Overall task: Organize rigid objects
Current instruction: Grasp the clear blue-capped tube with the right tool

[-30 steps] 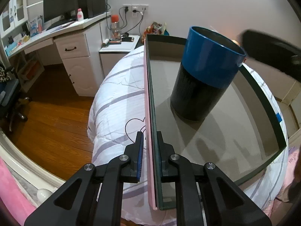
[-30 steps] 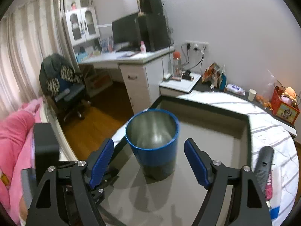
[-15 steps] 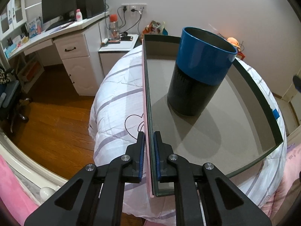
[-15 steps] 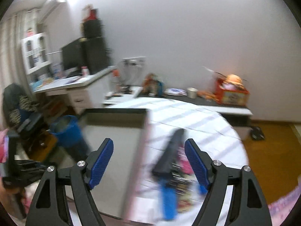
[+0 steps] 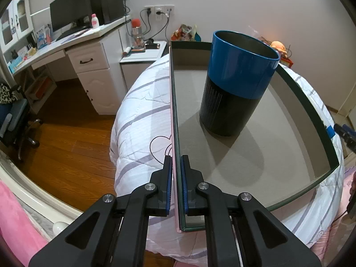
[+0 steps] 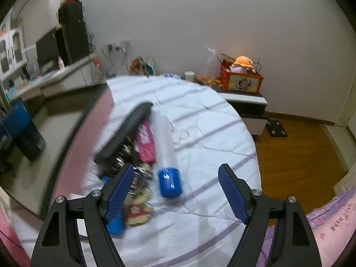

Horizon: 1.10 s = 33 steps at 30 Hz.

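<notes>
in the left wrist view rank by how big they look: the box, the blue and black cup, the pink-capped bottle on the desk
1. box, fills most of the view
2. blue and black cup, standing inside it
3. pink-capped bottle, tiny, though it is far from the camera, so its true size is unsure

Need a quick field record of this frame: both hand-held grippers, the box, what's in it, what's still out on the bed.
left hand-held gripper: shut on the near wall of the box
right hand-held gripper: open, empty, above the loose items
box: shallow, pink outside, grey inside, lying on the bed
in box: blue-and-black cup, upright
on bed, beside box: clear tube with blue cap, black case, pink pack; others too blurred to name
</notes>
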Available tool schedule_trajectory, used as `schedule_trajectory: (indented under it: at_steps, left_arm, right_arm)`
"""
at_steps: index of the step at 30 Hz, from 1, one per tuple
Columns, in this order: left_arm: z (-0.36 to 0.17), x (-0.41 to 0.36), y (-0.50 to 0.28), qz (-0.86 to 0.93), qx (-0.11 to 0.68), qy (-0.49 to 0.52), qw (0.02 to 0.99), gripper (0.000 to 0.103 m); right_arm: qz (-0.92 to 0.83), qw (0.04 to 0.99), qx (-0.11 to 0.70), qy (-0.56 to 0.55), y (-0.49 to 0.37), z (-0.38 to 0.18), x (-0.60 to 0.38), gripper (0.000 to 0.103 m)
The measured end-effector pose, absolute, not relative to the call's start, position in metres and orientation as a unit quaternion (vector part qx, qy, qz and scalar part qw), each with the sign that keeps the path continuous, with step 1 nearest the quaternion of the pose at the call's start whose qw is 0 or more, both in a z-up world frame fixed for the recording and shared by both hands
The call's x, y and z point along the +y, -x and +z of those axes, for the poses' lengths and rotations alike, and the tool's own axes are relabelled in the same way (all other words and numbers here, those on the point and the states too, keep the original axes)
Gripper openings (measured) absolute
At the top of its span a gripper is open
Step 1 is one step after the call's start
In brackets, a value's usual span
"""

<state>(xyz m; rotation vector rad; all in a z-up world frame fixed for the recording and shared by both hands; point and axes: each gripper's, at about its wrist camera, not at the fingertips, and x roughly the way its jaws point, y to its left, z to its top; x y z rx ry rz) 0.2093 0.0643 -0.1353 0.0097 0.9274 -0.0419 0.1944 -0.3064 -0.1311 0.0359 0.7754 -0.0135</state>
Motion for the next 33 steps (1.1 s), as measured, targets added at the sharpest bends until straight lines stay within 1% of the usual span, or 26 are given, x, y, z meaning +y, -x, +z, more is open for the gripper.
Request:
schedule_trajectory:
  at_steps: [4,12,14,15,16,24,26,27,28,29,33]
  left_arm:
    - [-0.136,0.064,-0.209,-0.019,0.447,-0.006,0.894,0.007]
    - [-0.138,0.063,-0.210,-0.017,0.448,-0.006,0.894,0.007]
    - [-0.138,0.063,-0.210,-0.016,0.448,-0.007,0.894,0.007]
    - [-0.138,0.063,-0.210,-0.016,0.448,-0.006,0.894,0.007]
    - [-0.138,0.064,-0.210,-0.016,0.448,-0.007,0.894,0.007]
    - [-0.138,0.064,-0.210,-0.017,0.448,-0.006,0.894,0.007]
    - [-0.138,0.063,-0.210,-0.017,0.448,-0.007,0.894,0.007]
    - [-0.138,0.063,-0.210,-0.017,0.448,-0.006,0.894,0.007]
    - [-0.138,0.063,-0.210,-0.016,0.448,-0.007,0.894,0.007]
    - [-0.138,0.063,-0.210,-0.017,0.448,-0.006,0.894,0.007]
    - [-0.138,0.063,-0.210,-0.016,0.448,-0.006,0.894,0.007]
  right_arm:
    - [-0.002,0.920,0.392,-0.015,-0.200,-0.145,-0.314,0.071]
    - [0.007,0.918,0.397,-0.003,-0.222,-0.148,-0.315,0.070]
    - [0.010,0.916,0.402,0.000,-0.228,-0.150,-0.314,0.060]
    - [0.014,0.913,0.408,0.000,-0.231,-0.152,-0.314,0.053]
    - [0.020,0.909,0.415,0.000,-0.235,-0.155,-0.313,0.049]
    - [0.033,0.901,0.432,-0.007,-0.243,-0.162,-0.314,0.045]
    - [0.041,0.900,0.434,-0.010,-0.244,-0.162,-0.315,0.042]
    - [0.047,0.899,0.435,-0.015,-0.244,-0.162,-0.316,0.037]
    - [0.052,0.899,0.435,-0.020,-0.244,-0.162,-0.316,0.031]
    - [0.057,0.898,0.436,-0.026,-0.244,-0.162,-0.316,0.027]
    - [0.054,0.896,0.439,-0.032,-0.240,-0.161,-0.318,0.025]
